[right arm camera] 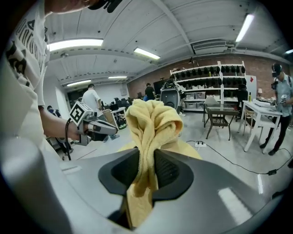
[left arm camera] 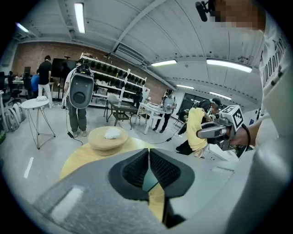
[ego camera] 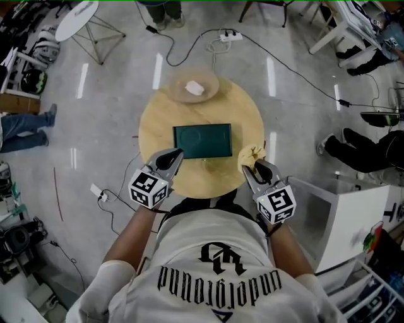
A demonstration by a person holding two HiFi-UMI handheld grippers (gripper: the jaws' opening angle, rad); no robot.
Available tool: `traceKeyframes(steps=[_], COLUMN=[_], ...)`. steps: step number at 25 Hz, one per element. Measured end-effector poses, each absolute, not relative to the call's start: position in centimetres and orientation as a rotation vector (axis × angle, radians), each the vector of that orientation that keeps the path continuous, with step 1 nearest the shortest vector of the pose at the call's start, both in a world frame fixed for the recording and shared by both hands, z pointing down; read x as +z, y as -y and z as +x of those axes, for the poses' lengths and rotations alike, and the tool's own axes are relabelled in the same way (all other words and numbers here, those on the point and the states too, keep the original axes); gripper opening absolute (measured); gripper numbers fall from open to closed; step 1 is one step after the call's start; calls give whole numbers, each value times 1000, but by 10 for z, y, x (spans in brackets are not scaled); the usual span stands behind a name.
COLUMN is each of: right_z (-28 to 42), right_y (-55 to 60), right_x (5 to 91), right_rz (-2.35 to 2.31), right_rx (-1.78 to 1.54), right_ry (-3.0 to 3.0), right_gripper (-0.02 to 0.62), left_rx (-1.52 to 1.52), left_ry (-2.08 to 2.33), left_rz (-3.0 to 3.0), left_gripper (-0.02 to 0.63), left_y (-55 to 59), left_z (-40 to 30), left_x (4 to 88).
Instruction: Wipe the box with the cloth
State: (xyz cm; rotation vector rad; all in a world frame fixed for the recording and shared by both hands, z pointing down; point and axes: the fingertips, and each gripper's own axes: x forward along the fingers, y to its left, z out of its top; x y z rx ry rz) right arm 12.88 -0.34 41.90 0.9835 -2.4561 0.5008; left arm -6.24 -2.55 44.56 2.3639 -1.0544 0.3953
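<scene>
A dark green flat box [ego camera: 202, 140] lies in the middle of the round wooden table [ego camera: 246, 110]. My left gripper [ego camera: 176, 154] hovers at the box's near left corner, jaws shut with nothing between them; in the left gripper view [left arm camera: 149, 157] a sliver of the green box [left arm camera: 149, 183] shows behind the pads. My right gripper [ego camera: 250, 167] is shut on a yellow cloth [ego camera: 250, 155] at the table's right edge, just right of the box. In the right gripper view the cloth [right arm camera: 150, 125] bunches up out of the jaws [right arm camera: 147, 167] and hides the box.
A shallow wooden bowl [ego camera: 195, 86] with a white lump sits at the table's far edge. Cables and a power strip [ego camera: 230, 36] lie on the floor beyond. A white cabinet [ego camera: 341, 217] stands at the right, a small white side table [ego camera: 77, 17] far left. People stand around the room.
</scene>
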Motion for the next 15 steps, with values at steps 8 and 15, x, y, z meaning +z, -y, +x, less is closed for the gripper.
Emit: traceKeyframes(steps=[8,15], right_z=[114,106], right_y=[19,25], right_x=[484,550], right_rz=[1012,1000], right_rx=[596,679], right_ry=[2331,2221], right_gripper=[86,86], left_rx=[484,522], left_ry=[947,890], left_rz=[2266,2156], left_gripper=[79,157], left_y=[46,53], left_z=[-89,-109], left_x=[523,585])
